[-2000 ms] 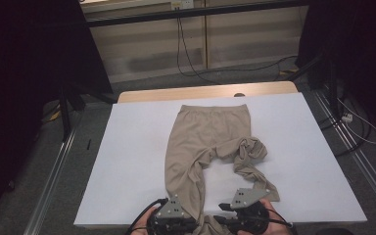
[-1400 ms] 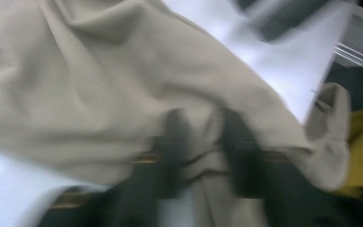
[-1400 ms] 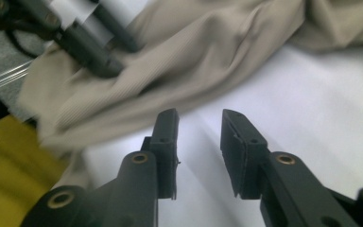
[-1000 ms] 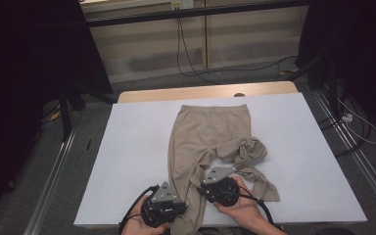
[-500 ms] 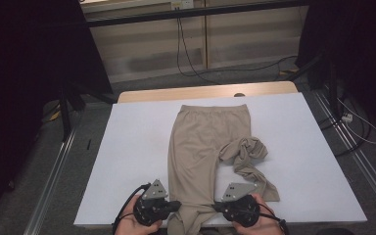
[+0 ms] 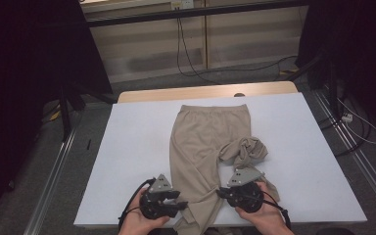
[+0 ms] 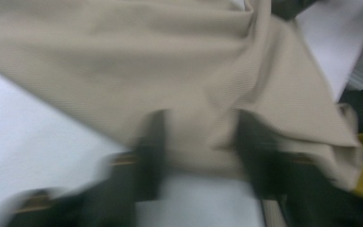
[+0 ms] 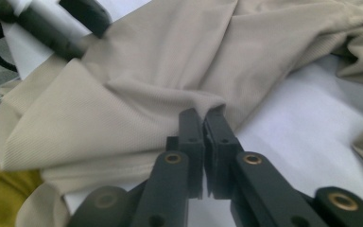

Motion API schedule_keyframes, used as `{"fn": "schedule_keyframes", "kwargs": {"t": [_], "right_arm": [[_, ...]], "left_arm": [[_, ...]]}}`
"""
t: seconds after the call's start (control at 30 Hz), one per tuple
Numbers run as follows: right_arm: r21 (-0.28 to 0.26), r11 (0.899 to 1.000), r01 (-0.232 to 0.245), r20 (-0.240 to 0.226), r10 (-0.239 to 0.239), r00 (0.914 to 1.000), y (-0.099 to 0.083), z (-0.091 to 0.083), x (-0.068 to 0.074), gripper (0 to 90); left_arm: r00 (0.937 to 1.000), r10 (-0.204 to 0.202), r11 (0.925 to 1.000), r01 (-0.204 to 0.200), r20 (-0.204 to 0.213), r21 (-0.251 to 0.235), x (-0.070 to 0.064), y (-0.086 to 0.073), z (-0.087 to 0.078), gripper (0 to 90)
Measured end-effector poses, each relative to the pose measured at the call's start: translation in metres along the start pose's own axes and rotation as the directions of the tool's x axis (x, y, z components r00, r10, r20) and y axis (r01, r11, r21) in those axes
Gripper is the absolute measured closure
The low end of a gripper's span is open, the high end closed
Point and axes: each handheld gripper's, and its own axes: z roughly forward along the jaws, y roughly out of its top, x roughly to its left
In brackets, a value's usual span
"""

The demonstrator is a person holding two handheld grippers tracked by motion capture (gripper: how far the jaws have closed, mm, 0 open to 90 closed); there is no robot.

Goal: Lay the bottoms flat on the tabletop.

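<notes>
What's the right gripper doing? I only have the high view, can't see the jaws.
Observer: In the right gripper view, the right gripper is shut on a fold at the edge of the beige trousers.
Operator: And the left one?
Observer: The left gripper has its jaws apart, with the trouser fabric lying between them; that view is blurred, so I can't tell whether they touch the cloth.
Operator: Anything below the table edge?
Observer: Both gripper views show a yellow patch past the trouser hem, off the white table cover. I can't tell what it is.
</notes>
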Motion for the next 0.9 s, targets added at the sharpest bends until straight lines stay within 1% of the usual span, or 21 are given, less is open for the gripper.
{"fn": "schedule_keyframes", "kwargs": {"t": [0.03, 0.07, 0.1, 0.13, 0.17, 0.2, 0.23, 0.27, 0.3, 0.37, 0.4, 0.47, 0.53, 0.57, 0.6, 0.63, 0.7, 0.77, 0.83, 0.87, 0.9], "right_arm": [[0.001, 1.0, 0.002, 0.0, -0.002, 1.0, 0.001, 0.002, 0.001, 86.7], [0.0, 1.0, 0.007, -0.003, -0.007, 1.0, 0.002, 0.005, 0.001, 86.5], [0.004, 1.0, 0.006, -0.005, -0.006, 1.0, 0.002, 0.006, 0.001, 86.8], [0.002, 1.0, 0.009, -0.002, -0.009, 1.0, 0.003, 0.008, 0.001, 87.4], [0.003, 1.0, 0.008, -0.002, -0.008, 1.0, 0.004, 0.009, 0.001, 87.7], [0.003, 1.0, 0.01, -0.003, -0.01, 1.0, 0.005, 0.009, 0.001, 88.1], [-0.002, 1.0, 0.008, 0.0, -0.008, 1.0, 0.006, 0.009, 0.0, 88.2], [-0.008, 1.0, 0.006, 0.001, -0.006, 1.0, 0.008, 0.008, -0.001, 88.3], [-0.012, 1.0, 0.0, -0.001, 0.0, 1.0, 0.009, 0.007, -0.002, 88.4], [-0.031, 0.999, -0.013, -0.002, 0.012, 0.9999, 0.013, 0.006, -0.003, 88.4], [-0.032, 0.999, -0.016, 0.001, 0.016, 0.9999, 0.015, 0.006, -0.004, 88.4], [-0.031, 1.0, -0.003, 0.009, 0.003, 1.0, 0.021, 0.009, -0.005, 88.4], [-0.04, 0.999, 0.001, 0.015, 0.0, 0.9999, 0.026, 0.013, -0.008, 88.5], [-0.042, 0.999, 0.008, 0.026, -0.007, 0.9996, 0.027, 0.016, -0.009, 88.7], [-0.04, 0.999, 0.012, 0.033, -0.011, 0.9994, 0.027, 0.018, -0.011, 89.1], [-0.029, 0.999, 0.017, 0.046, -0.016, 0.9988, 0.026, 0.021, -0.014, 89.2], [-0.008, 1.0, -0.001, 0.05, 0.002, 0.9988, 0.018, 0.025, -0.021, 88.9], [0.014, 1.0, -0.006, 0.051, 0.005, 0.9987, 0.011, 0.025, -0.022, 85.3], [0.005, 1.0, -0.019, 0.078, 0.019, 0.9968, 0.009, 0.018, -0.019, 70.5], [-0.009, 1.0, -0.023, 0.086, 0.024, 0.996, 0.009, 0.013, -0.017, 67.7], [-0.032, 0.999, -0.02, 0.08, 0.023, 0.9965, 0.009, 0.008, -0.014, 64.7]], "left_arm": [[0.9998, 0.02, 0.9997, -0.02, -0.009, 0.015, -0.004, 0.0, 0.003, 54.2], [0.997, 0.05, 0.9986, -0.049, -0.058, 0.021, -0.008, 0.001, 0.004, 58.2], [0.9961, 0.065, 0.9975, -0.063, -0.06, 0.034, -0.009, 0.003, 0.004, 68.8], [0.9981, 0.056, 0.9978, -0.055, -0.027, 0.037, -0.008, 0.004, 0.004, 82.3], [0.9982, 0.046, 0.9982, -0.045, -0.039, 0.04, -0.008, 0.005, 0.005, 90.0], [0.9982, 0.05, 0.9977, -0.048, -0.032, 0.047, -0.006, 0.006, 0.004, 90.0], [0.9981, 0.038, 0.9986, -0.036, -0.049, 0.037, -0.003, 0.008, 0.002, 90.0], [0.9981, 0.008, 0.9999, -0.008, -0.061, 0.009, 0.001, 0.01, -0.001, 90.0], [0.9982, -0.007, 0.9999, 0.007, -0.06, -0.013, 0.008, 0.014, -0.005, 90.0], [0.9938, -0.034, 0.9977, 0.028, -0.106, -0.061, 0.021, 0.023, -0.013, 90.0], [0.9917, -0.05, 0.996, 0.041, -0.118, -0.079, 0.028, 0.027, -0.017, 90.0], [0.9863, -0.067, 0.9926, 0.05, -0.151, -0.11, 0.043, 0.034, -0.021, 90.0], [0.9828, -0.113, 0.9871, 0.094, -0.147, -0.13, 0.056, 0.036, -0.021, 90.0], [0.9806, -0.118, 0.9875, 0.099, -0.156, -0.122, 0.061, 0.035, -0.02, 90.0], [0.9776, -0.117, 0.9888, 0.098, -0.175, -0.113, 0.063, 0.032, -0.017, 90.0], [0.9773, -0.104, 0.9918, 0.088, -0.184, -0.093, 0.064, 0.028, -0.014, 90.0], [0.9789, -0.124, 0.9909, 0.113, -0.163, -0.072, 0.063, 0.019, -0.006, 90.0], [0.9827, -0.098, 0.9946, 0.091, -0.157, -0.05, 0.057, 0.015, -0.005, 87.0], [0.983, -0.096, 0.9926, 0.083, -0.157, -0.088, 0.049, 0.016, -0.013, 76.8], [0.9832, -0.088, 0.9918, 0.072, -0.16, -0.106, 0.045, 0.016, -0.018, 68.9], [0.9842, -0.077, 0.9899, 0.056, -0.16, -0.13, 0.04, 0.015, -0.024, 66.8]]}}
